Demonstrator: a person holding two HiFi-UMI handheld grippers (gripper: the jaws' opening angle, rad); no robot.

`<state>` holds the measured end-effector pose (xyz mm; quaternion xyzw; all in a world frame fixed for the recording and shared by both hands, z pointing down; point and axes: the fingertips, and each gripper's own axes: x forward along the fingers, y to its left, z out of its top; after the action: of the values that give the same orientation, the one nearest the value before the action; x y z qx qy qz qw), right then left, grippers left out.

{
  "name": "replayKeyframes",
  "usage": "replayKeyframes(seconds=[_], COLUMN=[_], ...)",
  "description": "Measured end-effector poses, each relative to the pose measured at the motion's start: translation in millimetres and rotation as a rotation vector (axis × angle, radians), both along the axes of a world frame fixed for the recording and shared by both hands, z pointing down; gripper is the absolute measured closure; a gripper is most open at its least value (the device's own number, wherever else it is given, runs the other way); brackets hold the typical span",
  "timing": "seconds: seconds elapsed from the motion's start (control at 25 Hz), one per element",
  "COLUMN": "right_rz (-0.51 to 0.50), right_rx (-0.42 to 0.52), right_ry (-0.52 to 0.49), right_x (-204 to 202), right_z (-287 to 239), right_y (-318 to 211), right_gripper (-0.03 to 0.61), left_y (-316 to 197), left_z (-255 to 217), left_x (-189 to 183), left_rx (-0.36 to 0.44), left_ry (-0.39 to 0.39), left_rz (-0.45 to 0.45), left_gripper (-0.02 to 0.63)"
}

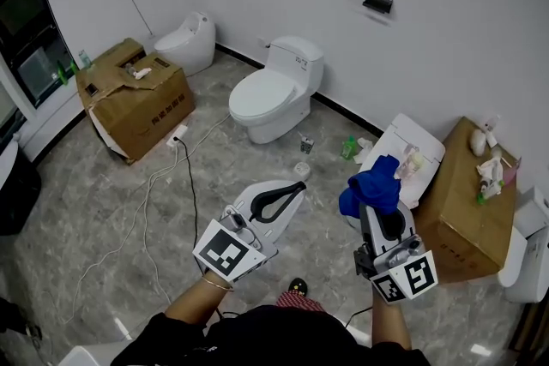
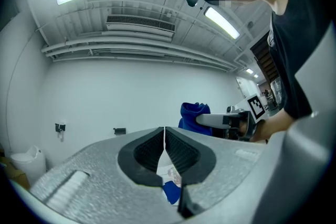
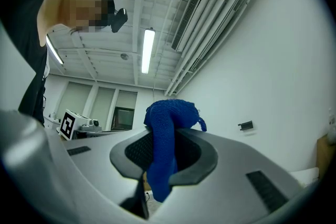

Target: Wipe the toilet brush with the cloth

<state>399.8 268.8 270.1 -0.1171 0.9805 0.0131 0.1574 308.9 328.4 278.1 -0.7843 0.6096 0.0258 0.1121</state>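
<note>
Nearest, both grippers are held forward side by side, tips slightly raised. The left gripper [image 1: 297,188] has its jaws closed together on nothing, and the right gripper [image 1: 378,207] is clamped on the blue cloth [image 1: 371,187], which bunches over its tips. Beyond them, open grey floor [image 1: 103,219] crossed by a white cable [image 1: 147,189] runs between a cardboard box [image 1: 141,107] at left, a white toilet [image 1: 274,94] centre and a second box [image 1: 463,201] at right.

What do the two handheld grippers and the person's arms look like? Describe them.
The left gripper and right gripper have pale grey, speckled bodies that taper to ribbed black pads. Each carries a white cube with black square markers: left cube, right cube. The person wears a black top and a thin band at the left wrist.
</note>
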Motion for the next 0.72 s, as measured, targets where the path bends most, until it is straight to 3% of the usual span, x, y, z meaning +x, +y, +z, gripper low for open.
replayKeyframes(seconds=[0.72], right_rz=[-0.052], right_rx=[-0.012], right_ry=[-0.013], right_x=[-19.8], right_z=[2.3], right_y=[-88.7], right_gripper=[0.497], left_y=[-82.9], left_z=[0.5], left_x=[-16.5], left_rx=[-0.008], left_ry=[-0.013], left_rz=[-0.040], left_gripper=[0.611])
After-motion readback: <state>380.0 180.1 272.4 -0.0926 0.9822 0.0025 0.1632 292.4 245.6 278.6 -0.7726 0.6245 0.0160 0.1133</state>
